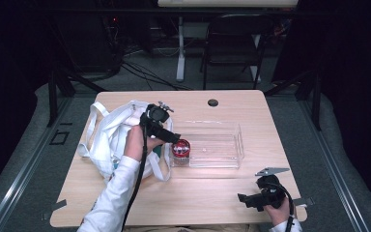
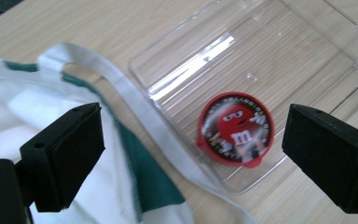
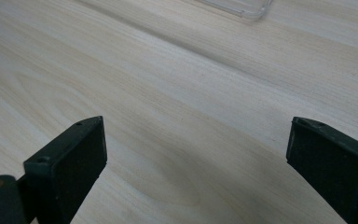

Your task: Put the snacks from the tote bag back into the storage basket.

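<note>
Tabletop (image 1: 193, 193): light wood, rounded corners.
Cable hole (image 1: 213, 102): dark, round, at the tabletop's far edge.
Folding chair (image 1: 234, 41): black, beyond the tabletop.
Floor (image 1: 24, 159): grey, around the tabletop.

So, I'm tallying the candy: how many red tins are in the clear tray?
1: a red M&M's tin in the clear tray's left end, beside the white tote bag.

High view looks down the table (image 1: 212, 193), claw views close above it, sharing the clear tray (image 1: 222, 145).
</note>
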Motion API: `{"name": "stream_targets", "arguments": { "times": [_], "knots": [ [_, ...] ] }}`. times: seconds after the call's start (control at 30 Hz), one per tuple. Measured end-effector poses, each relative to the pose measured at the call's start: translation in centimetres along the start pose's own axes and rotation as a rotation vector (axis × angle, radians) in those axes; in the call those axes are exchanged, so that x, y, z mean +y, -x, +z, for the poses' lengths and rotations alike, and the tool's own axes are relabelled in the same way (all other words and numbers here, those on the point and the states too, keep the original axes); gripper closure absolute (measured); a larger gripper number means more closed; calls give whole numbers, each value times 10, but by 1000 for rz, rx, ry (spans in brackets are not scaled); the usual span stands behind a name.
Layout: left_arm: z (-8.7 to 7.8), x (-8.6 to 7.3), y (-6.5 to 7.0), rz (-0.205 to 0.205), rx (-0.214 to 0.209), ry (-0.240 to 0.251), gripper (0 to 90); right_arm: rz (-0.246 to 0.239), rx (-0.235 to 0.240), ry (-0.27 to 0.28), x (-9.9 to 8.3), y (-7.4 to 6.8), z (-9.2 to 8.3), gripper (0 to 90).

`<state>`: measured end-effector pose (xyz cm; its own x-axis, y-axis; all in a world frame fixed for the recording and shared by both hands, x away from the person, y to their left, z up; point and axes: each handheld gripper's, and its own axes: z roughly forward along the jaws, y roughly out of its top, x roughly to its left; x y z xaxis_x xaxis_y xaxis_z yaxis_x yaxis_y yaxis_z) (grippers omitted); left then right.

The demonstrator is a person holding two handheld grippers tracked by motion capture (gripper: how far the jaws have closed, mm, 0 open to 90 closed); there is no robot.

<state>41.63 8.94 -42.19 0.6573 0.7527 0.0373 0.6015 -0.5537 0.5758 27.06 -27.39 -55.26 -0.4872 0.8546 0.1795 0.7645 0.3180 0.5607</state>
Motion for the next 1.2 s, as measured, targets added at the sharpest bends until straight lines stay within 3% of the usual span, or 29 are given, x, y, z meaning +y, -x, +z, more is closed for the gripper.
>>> {"name": "stream_targets", "arguments": {
  "times": [0.3,0.57,0.87,1.0,1.07,1.2],
  "knots": [
    [-24,-23,-24,-33,64,25,46,0,-1,0,0,0,0,47],
    [-41,-59,-47,-80,119,35,38,-1,-1,-2,0,0,0,47],
    [-43,-92,-59,-128,149,24,36,-7,-5,4,0,-1,1,47],
    [-40,-103,-61,-140,149,20,37,-7,-6,2,0,-1,1,47],
    [-37,-110,-63,-137,153,-10,35,-7,-5,1,0,-1,1,47],
    [-36,-118,-66,-149,144,-6,35,0,-4,-1,0,0,0,47]
  ]
}}
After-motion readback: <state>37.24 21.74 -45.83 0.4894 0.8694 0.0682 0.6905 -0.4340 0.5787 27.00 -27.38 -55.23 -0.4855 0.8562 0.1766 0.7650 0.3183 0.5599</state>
